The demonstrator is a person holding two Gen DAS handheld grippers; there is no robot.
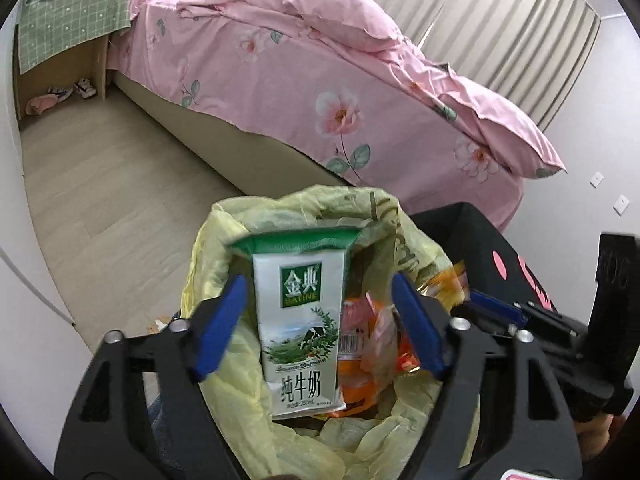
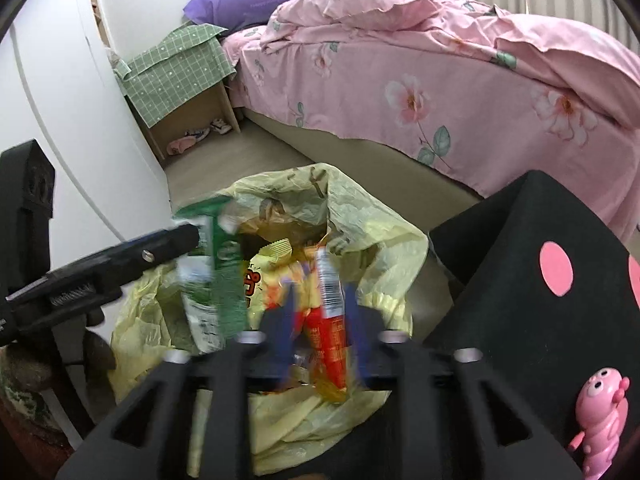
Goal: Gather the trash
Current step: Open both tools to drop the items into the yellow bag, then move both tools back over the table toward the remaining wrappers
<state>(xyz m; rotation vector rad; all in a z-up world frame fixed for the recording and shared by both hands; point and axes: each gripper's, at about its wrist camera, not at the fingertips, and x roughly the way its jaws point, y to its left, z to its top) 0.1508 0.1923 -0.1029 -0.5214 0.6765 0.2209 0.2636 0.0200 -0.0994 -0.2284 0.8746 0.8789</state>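
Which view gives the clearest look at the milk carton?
The left wrist view: the milk carton faces the camera, sharp, label readable, over the yellow bag. In the right wrist view it is blurred and side-on.

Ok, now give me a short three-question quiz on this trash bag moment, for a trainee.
1. True or false: the pads of the left gripper press on the milk carton.
2. What do both grippers point into? A) a yellow plastic bag B) a cardboard box C) a blue bucket
3. Fill in: between the fingers of the right gripper there is a red and orange snack ____.

Key
1. False: a gap shows on each side of the carton.
2. A
3. wrapper
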